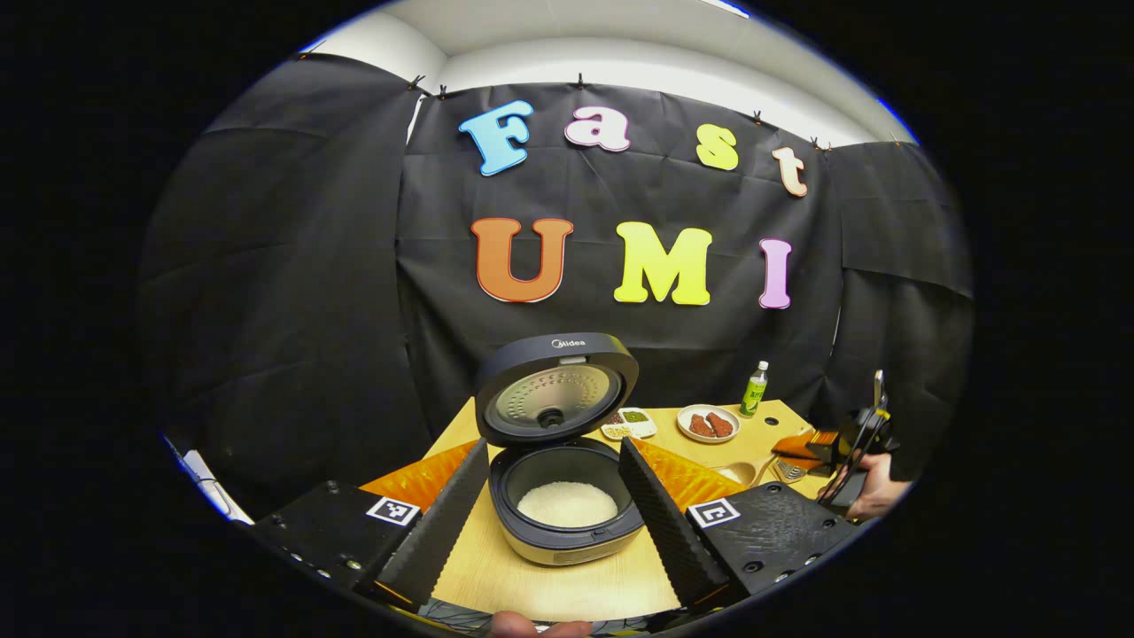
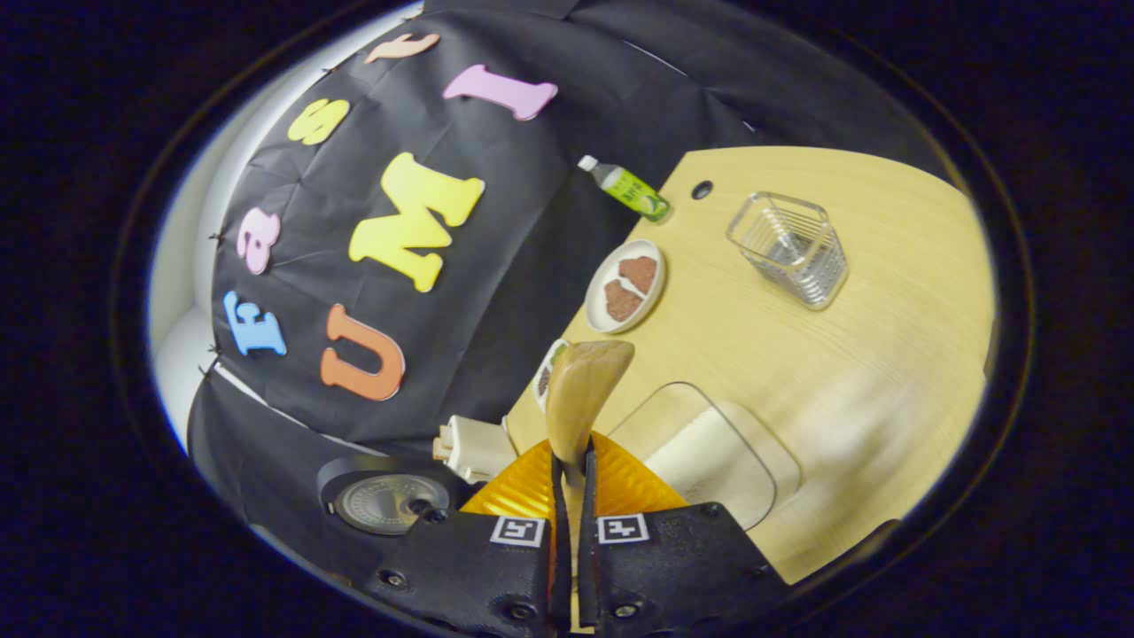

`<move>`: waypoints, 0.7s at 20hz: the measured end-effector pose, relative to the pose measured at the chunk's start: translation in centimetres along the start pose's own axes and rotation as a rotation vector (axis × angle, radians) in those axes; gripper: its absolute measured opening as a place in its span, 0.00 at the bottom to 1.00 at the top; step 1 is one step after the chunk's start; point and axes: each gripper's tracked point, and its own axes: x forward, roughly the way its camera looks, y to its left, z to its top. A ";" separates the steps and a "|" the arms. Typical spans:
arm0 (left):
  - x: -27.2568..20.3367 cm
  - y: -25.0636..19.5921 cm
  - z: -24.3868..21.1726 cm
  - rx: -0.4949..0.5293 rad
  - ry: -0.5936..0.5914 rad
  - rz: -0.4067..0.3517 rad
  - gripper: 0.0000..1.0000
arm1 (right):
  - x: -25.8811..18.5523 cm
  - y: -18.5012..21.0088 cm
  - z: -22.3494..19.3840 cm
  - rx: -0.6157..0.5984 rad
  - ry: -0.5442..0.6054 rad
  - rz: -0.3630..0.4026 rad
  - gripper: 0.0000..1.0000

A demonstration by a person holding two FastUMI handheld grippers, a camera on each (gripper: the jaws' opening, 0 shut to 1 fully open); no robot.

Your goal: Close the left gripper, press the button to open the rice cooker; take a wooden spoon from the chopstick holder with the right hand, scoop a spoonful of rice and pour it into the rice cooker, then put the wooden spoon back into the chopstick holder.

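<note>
The rice cooker [image 1: 567, 542] stands open on the wooden table [image 1: 532, 585], its lid [image 1: 554, 390] raised and white rice [image 1: 567, 505] in the pot. My left gripper [image 1: 554, 447] is open, one finger on each side of the cooker, touching nothing. My right gripper [image 2: 574, 461] is shut on the handle of the wooden spoon [image 2: 583, 381], whose bowl points up and away over the table. The see-through chopstick holder [image 2: 788, 248] stands apart at the far side. A clear box of rice [image 2: 709, 456] lies just right of the spoon. The right gripper [image 1: 828, 452], held by a hand, is at the table's right edge.
A plate with two pieces of meat [image 2: 625, 285] and a green bottle [image 2: 629, 190] stand by the back wall. A small dish [image 1: 629, 424] sits behind the cooker. The cooker's lid [image 2: 385, 501] lies low left of the right gripper.
</note>
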 end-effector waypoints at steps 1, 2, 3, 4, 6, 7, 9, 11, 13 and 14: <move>-0.2 0.2 -0.1 -0.005 -0.003 0.005 0.95 | -0.2 2.2 -0.6 -0.021 0.015 0.034 0.08; -0.5 0.5 -0.2 -0.013 -0.006 0.014 0.95 | -0.2 4.4 -1.4 -0.034 0.036 0.067 0.08; -0.8 0.9 -0.1 -0.021 -0.012 0.025 0.95 | 0.0 6.5 -2.1 -0.042 0.056 0.101 0.08; -1.2 1.4 -0.1 -0.029 -0.020 0.039 0.95 | 0.4 8.5 -3.1 -0.054 0.079 0.135 0.08; -2.1 2.7 0.2 -0.055 -0.032 0.068 0.95 | 1.2 11.7 -5.0 -0.091 0.117 0.181 0.08; -2.6 3.2 0.3 -0.065 -0.038 0.082 0.95 | 1.8 13.0 -6.1 -0.125 0.131 0.192 0.08; -3.6 4.6 0.3 -0.079 -0.049 0.115 0.95 | 3.2 15.0 -8.4 -0.232 0.142 0.199 0.08; -4.6 5.9 -0.1 -0.092 -0.046 0.148 0.95 | 4.6 16.3 -10.9 -0.387 0.145 0.194 0.08; -5.2 7.0 -0.6 -0.104 -0.039 0.179 0.95 | 5.9 17.0 -12.9 -0.547 0.129 0.174 0.08; -5.6 7.2 -0.9 -0.112 -0.039 0.193 0.95 | 6.6 17.3 -13.9 -0.622 0.123 0.167 0.08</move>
